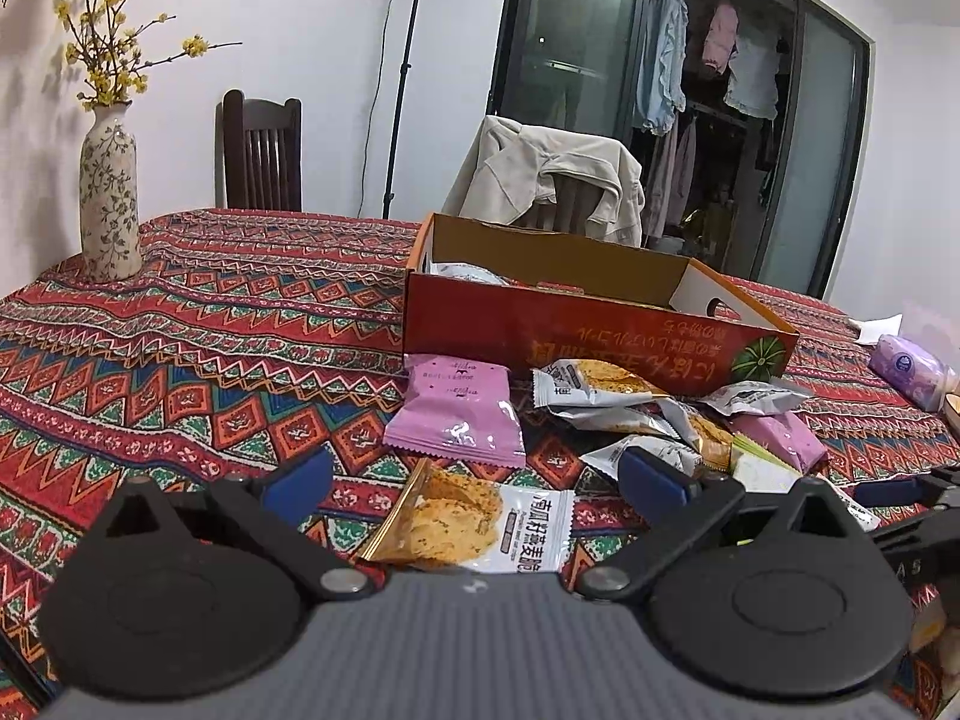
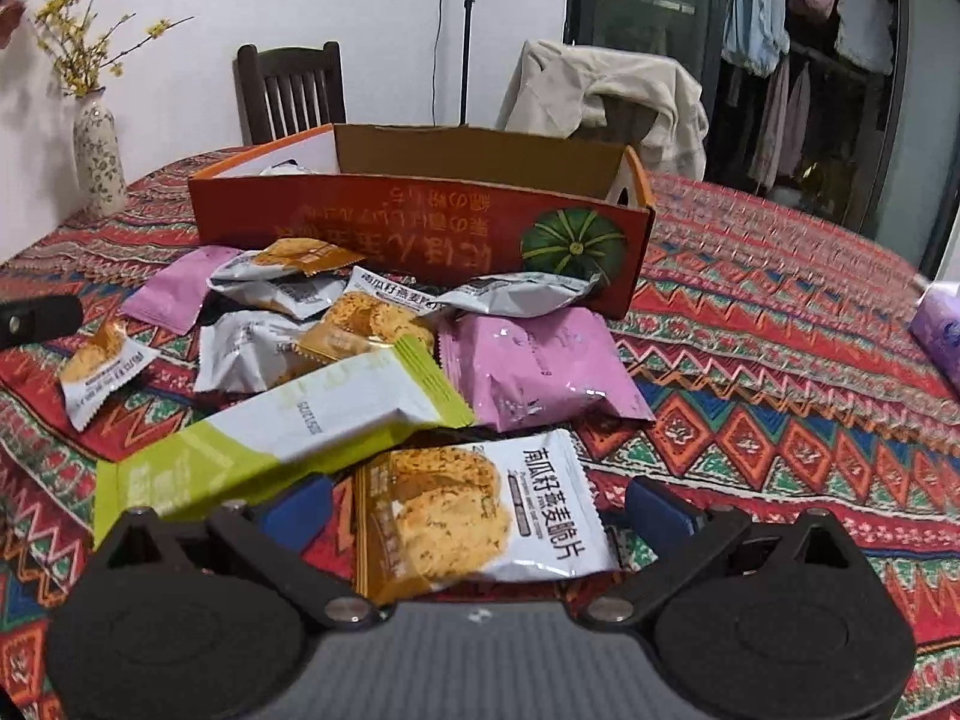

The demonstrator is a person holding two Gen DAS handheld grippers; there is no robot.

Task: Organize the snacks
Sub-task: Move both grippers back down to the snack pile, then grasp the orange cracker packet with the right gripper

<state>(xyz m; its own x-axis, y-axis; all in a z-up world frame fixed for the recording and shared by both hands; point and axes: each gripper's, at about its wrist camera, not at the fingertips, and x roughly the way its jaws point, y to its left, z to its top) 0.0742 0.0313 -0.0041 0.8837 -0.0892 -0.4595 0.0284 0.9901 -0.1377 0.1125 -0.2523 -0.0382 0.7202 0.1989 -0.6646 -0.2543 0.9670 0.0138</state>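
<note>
Packets are lying loose before the orange cardboard box [image 1: 600,324], seemingly awaiting sorting into it. Left gripper [image 1: 474,480] is hovering, jaws spread, over an oat crisp packet [image 1: 474,522] on the tablecloth [image 1: 180,360].

Right gripper [image 2: 480,507] is straddling another crisp packet [image 2: 480,516], jaws spread, likely lining up a pinch; a green-and-white bar wrapper [image 2: 288,420] is resting alongside.
</note>
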